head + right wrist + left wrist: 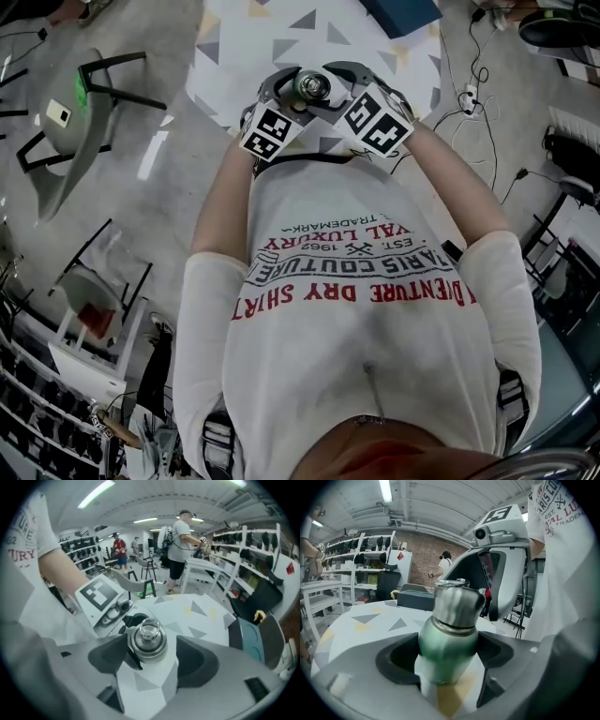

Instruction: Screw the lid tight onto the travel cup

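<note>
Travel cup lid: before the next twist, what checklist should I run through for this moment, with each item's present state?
1. Left tool clamped on the travel cup body: ok.
2. Lid sitting square on the cup's neck: ok.
3. Right tool placed around the lid, lid between its jaws: ok.
4. Right tool gripping the lid: not ok; the jaws stand open, with a gap on one side.
5. Lid screwed fully tight: cannot tell.

light: bright, from ceiling tubes (386, 490) | glare: sheen on floor (155, 155) | edges: fisheye bend, dark corners | near parts: soft
</note>
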`<state>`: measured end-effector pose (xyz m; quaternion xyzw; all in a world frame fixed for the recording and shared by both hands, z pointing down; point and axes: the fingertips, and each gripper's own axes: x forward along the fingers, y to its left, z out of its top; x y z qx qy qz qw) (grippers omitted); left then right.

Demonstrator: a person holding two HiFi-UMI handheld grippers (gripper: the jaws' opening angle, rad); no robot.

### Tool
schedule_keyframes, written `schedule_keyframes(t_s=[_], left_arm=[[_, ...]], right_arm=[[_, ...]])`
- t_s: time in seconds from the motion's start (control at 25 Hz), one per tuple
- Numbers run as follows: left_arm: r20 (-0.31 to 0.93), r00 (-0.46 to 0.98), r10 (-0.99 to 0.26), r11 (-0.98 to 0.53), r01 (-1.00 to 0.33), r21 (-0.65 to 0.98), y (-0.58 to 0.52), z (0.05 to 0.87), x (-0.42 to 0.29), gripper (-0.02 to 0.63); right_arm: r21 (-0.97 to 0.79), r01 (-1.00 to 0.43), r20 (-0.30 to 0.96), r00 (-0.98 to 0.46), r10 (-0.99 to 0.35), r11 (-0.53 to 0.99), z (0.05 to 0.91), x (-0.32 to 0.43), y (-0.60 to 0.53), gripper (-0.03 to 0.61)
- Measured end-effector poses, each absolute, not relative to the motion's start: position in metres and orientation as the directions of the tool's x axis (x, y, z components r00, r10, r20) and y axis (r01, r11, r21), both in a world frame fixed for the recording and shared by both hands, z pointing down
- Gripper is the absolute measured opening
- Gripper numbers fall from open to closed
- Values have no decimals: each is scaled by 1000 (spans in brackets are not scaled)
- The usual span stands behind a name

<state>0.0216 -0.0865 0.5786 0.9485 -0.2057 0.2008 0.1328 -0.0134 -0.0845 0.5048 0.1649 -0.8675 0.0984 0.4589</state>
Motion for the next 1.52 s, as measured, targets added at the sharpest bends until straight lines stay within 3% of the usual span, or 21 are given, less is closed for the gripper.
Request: schedule_keyframes(t_s=[0.4,0.64,0.68,1.0,1.32,1.52], left_arm=[[436,836,-334,-881,-441,170,-87,577,22,377],[441,834,-332,-878,-444,178,-86,578,21,379],[441,834,-332,-877,-445,180,-85,578,21,379],[442,834,-330,-877,-444,183,-87,580,20,381],[439,838,-325,-874,-443,198,-86,583,20,383],[431,843,-322,-879,-435,195,-88,577,21,385]], right_arm=[[-12,144,888,-454,77,989,492,-11,-75,295],[-40,300,918,-366,154,953,503,-18,-71,276],[-47,299,920,-359,158,953,503,-18,-72,238],[-82,218,904,-394,165,972,505,-20,-75,236],[-126,-172,880,-474,30,977,507,-18,-79,236],[-129,-315,884,-466,-34,940,507,-18,-81,236]])
